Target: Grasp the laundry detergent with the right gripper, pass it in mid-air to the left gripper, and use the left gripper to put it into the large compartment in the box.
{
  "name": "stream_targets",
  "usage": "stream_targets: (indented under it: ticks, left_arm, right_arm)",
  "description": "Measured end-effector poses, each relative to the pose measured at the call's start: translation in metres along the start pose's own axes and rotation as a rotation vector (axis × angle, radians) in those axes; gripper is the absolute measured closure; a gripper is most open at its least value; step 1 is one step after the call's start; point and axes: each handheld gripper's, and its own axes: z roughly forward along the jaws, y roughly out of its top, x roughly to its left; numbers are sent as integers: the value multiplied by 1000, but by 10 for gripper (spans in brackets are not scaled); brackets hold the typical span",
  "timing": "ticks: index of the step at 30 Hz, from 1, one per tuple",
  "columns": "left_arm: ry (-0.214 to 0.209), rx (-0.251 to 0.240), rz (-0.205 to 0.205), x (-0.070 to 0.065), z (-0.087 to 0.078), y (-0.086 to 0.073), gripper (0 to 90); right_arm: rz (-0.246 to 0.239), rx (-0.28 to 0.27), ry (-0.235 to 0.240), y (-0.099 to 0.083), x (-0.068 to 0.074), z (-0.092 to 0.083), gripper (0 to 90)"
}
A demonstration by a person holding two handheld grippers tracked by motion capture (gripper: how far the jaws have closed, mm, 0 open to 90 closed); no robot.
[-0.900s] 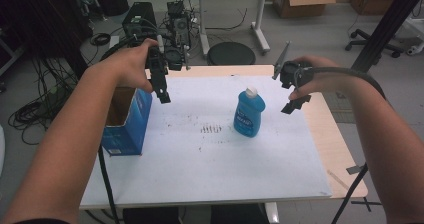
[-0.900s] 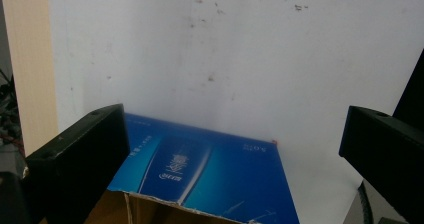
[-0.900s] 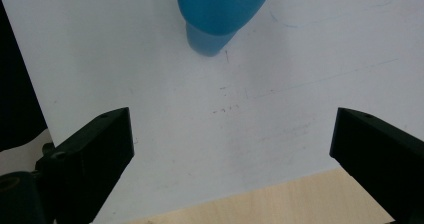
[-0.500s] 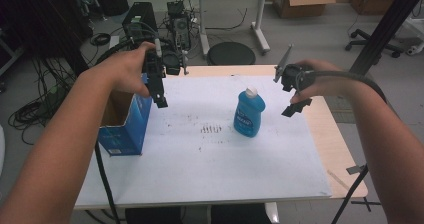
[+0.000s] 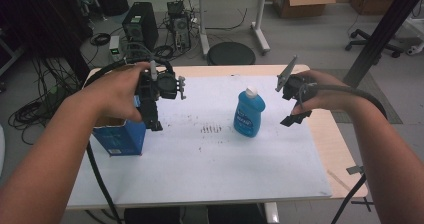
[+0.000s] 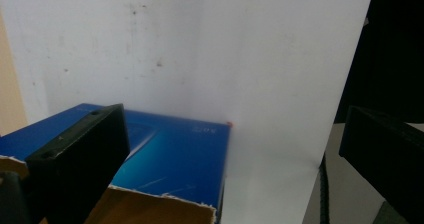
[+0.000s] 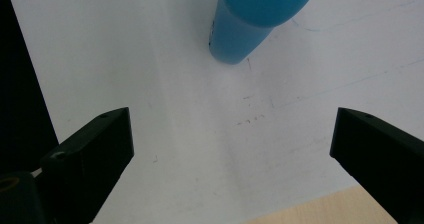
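Left gripper (image 5: 154,116), jaws spread and empty, above the torn-open blue box (image 5: 120,139) at the white sheet's (image 5: 210,169) left edge. Right gripper (image 5: 292,115), spread and empty, beside the bottle (image 5: 249,113); label unreadable.

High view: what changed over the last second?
Little. The left gripper drifted slightly toward the table's left edge, over the open blue box; the right gripper barely shifted beside the blue bottle. Nothing was taken hold of or let go: both sets of fingers stand open and empty. Box, bottle and white mat stayed put.
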Motion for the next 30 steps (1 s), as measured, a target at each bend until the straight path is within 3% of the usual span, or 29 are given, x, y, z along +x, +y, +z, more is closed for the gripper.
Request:
stream_targets:
  ticks: [13,23,30]
  left_arm:
    - [-27,-19,5,-20,12,-4,2]
    - [-33,-29,55,-39,15,1,2]
    - [-30,-23,64,-46,14,1,2]
  right_arm:
    - [28,-60,2,-6,3,19,37]
    - [41,-89,11,-9,2,30,37]
    - [52,-102,11,-12,1,35,37]
